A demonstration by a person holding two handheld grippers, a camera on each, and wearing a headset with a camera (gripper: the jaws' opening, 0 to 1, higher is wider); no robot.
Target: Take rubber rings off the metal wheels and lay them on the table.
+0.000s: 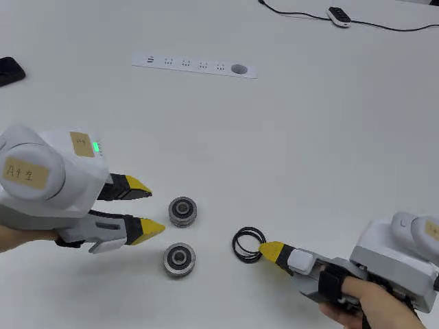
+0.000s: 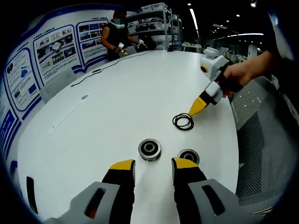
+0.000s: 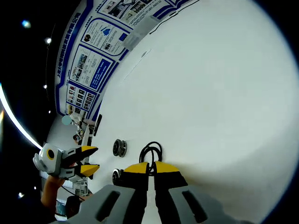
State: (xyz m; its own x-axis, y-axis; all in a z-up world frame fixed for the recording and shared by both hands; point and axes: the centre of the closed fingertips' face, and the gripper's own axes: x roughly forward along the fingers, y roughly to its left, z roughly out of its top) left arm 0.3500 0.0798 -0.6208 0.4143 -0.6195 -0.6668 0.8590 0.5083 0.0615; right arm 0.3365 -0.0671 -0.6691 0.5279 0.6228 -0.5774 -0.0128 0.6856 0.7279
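Two metal wheels lie flat on the white table [image 1: 309,137], one [image 1: 182,211] farther from me than the other [image 1: 179,260]. My left gripper [image 1: 145,207] hovers just left of them, open, with nothing between its yellow tips; its own view has the wheels [image 2: 149,150] [image 2: 188,156] right ahead of the jaws. A small bunch of black rubber rings [image 1: 248,244] rests on the table right of the wheels. My right gripper [image 1: 269,251] is shut at the bunch's near edge, and in its own view a strand of a ring [image 3: 152,151] runs down between the jaws.
A white power strip [image 1: 195,65] lies across the far side of the table. A black object [image 1: 8,70] sits at the far left edge. A cable with a small device [image 1: 338,16] runs along the back right. A person [image 2: 117,32] stands beyond the table.
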